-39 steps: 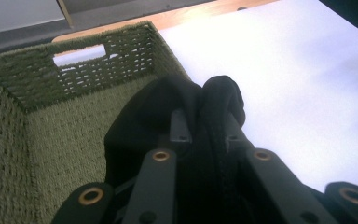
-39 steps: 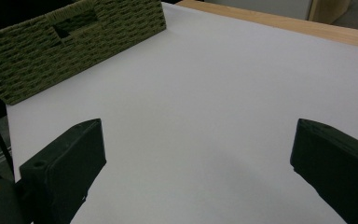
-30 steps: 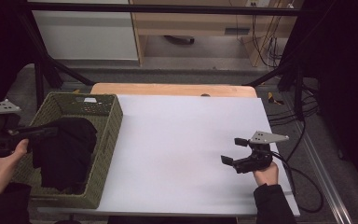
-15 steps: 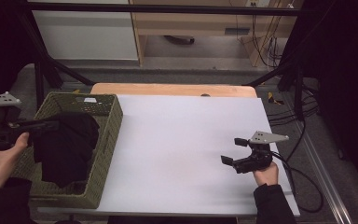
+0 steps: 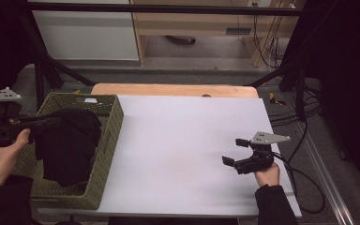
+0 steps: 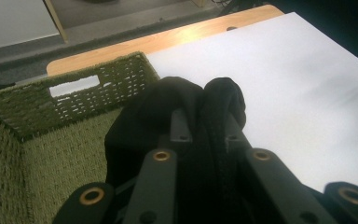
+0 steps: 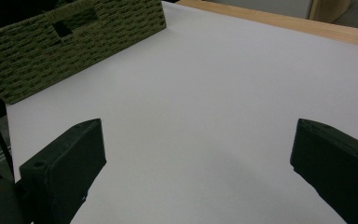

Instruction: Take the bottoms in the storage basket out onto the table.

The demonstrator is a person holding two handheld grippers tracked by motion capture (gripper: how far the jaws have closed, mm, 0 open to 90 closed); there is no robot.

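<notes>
A black cloth [image 5: 70, 143] hangs above the green woven basket [image 5: 104, 159] at the table's left. My left gripper [image 5: 51, 122] is shut on the cloth's top, lifting it so it dangles over the basket. In the left gripper view the black cloth [image 6: 182, 105] bunches around both jaws of the left gripper [image 6: 204, 126], with the basket wall [image 6: 51, 112] behind. My right gripper [image 5: 234, 152] rests low over the white table sheet [image 5: 183, 145] at the right, open with nothing between its jaws. The right gripper [image 7: 196, 154] shows wide-open jaws over bare white sheet.
The basket [image 7: 70, 37] stands far across the sheet in the right gripper view. A wooden table edge [image 5: 168, 90] runs along the back. Cables [image 5: 304, 173] trail off the table's right side. Dark frame legs [image 5: 42, 75] stand behind the basket.
My left gripper has risen and drawn back to the left, pulling the black cloth higher out of the basket. The right gripper has stayed put.
</notes>
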